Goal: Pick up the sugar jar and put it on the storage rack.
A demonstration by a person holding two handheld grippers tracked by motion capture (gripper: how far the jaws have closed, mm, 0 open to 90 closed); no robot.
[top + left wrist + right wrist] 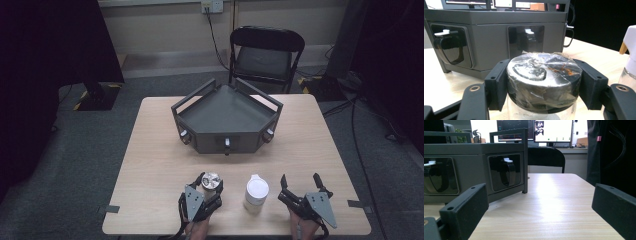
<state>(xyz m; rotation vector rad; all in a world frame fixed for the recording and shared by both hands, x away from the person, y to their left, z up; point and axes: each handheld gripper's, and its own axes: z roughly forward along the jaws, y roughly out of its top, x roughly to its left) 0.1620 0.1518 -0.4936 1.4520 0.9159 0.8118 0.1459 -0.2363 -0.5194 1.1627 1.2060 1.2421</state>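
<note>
Left gripper (pixel 212 182) is clamped on the black lid of the jar (pixel 544 80) at the table's (pixel 150 165) near edge, pads on both sides, probably to twist or lift it. Just right we see a white bottle (pixel 256 193), then the right gripper (pixel 300 182), jaws wide and empty; gray tray (pixel 227 120) sits behind.

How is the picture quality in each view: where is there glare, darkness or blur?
High view: evenly lit pale wooden table, very dark corners, slightly soft. Left gripper view: the left gripper clamps the glass jar's black, film-wrapped lid, whose film gives small reflections; the white bottle at the edge is blurred. Right gripper view: strong glare on the tabletop, overexposed bright monitor, and the open right gripper's near black pads are soft.
</note>
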